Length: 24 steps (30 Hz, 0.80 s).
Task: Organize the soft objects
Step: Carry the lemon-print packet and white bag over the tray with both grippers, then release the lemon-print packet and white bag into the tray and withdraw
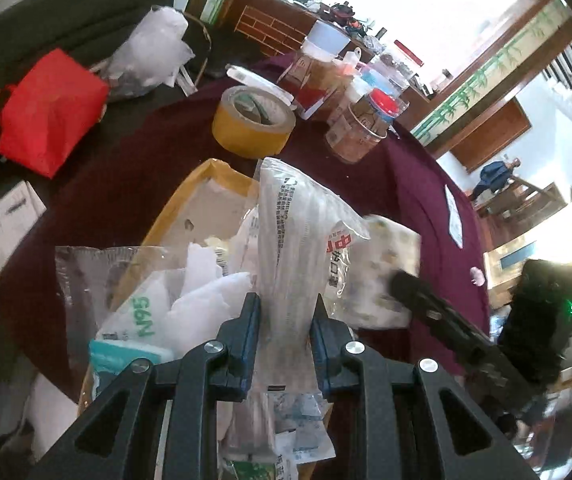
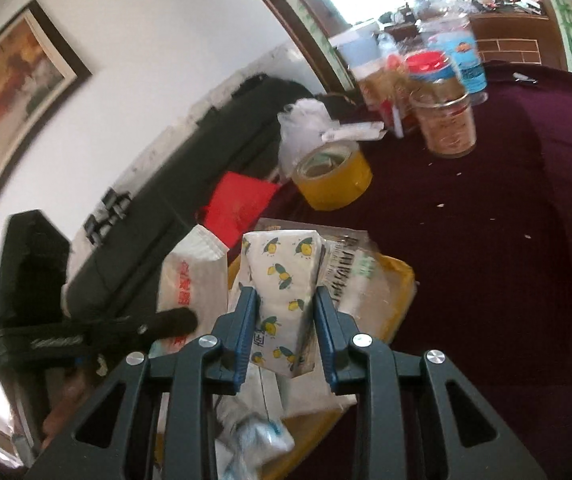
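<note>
Maroon cloth covers the table [image 1: 405,184] in the left wrist view, with a yellow tape roll [image 1: 252,122], jars [image 1: 359,130] and a red bag [image 1: 46,114] at the far side. The left gripper [image 1: 287,320] pinches a clear mask packet [image 1: 291,232] with printed text between its fingers [image 1: 250,316], upright above a yellow tray [image 1: 174,208] crowded with white packets and an N95 pack [image 1: 142,316]. The right gripper's dark body [image 1: 445,320] reaches in from the right, just beside the tray. Bare cloth lies to the right.

Right wrist view: white wall and a framed picture [image 2: 14,80] fill the left. The right gripper [image 2: 286,316] pinches a lemon-print tissue pack [image 2: 282,276], held tilted over the tray's edge [image 2: 401,276]. Open cloth extends right; the left gripper sits at left.
</note>
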### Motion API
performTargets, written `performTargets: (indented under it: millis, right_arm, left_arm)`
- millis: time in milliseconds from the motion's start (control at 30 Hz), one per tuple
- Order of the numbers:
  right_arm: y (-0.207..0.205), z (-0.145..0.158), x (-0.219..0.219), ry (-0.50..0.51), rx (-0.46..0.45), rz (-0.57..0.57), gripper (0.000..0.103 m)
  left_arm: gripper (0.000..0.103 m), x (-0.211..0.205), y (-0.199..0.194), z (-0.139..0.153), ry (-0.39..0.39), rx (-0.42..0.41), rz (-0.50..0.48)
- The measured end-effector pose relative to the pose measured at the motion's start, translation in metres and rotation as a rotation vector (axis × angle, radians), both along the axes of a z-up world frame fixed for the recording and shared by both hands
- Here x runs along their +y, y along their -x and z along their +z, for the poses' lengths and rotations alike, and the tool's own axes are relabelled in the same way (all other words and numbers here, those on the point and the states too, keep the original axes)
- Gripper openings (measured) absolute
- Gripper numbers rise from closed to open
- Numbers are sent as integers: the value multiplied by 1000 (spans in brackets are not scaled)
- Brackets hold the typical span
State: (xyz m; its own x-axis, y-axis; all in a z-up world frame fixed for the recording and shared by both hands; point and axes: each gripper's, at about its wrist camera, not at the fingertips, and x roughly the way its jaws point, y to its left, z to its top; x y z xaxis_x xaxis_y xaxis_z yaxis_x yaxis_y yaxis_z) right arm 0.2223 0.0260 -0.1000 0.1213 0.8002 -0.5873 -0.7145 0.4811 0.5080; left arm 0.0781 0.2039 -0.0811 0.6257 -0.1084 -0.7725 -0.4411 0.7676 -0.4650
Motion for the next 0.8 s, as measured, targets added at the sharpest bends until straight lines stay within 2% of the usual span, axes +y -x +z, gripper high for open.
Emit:
performTargets:
  millis: [67, 133, 267, 333, 400, 500, 600, 800]
  right_arm:
    - [-6, -6, 13, 19, 21, -3, 29]
    - [-9, -9, 22, 27, 25, -7, 29]
    - [-10, -14, 36, 55, 15, -13, 35]
    - [-12, -16, 36, 65, 17, -24, 42]
    - [-15, -17, 33, 44, 30, -34, 58]
    - [-16, -14, 19, 0, 33, -60, 64]
    - [-19, -15, 10, -4, 43, -84, 65]
    - [-18, -11, -3, -20, 55, -121, 65]
  left_arm:
    - [24, 4, 2, -1, 18, -10, 7]
    - [24, 5, 3, 1, -8, -14, 21]
    - [25, 10, -3, -5, -6, -9, 27]
    - [29, 12, -7, -10, 21, -3, 28]
    - [49, 13, -4, -13, 41, -2, 35]
    - [62, 13, 2, -15, 73, -19, 35]
    - [67, 10, 8, -12, 85, -44, 36]
    - [68, -3, 14, -6, 79, -72, -8]
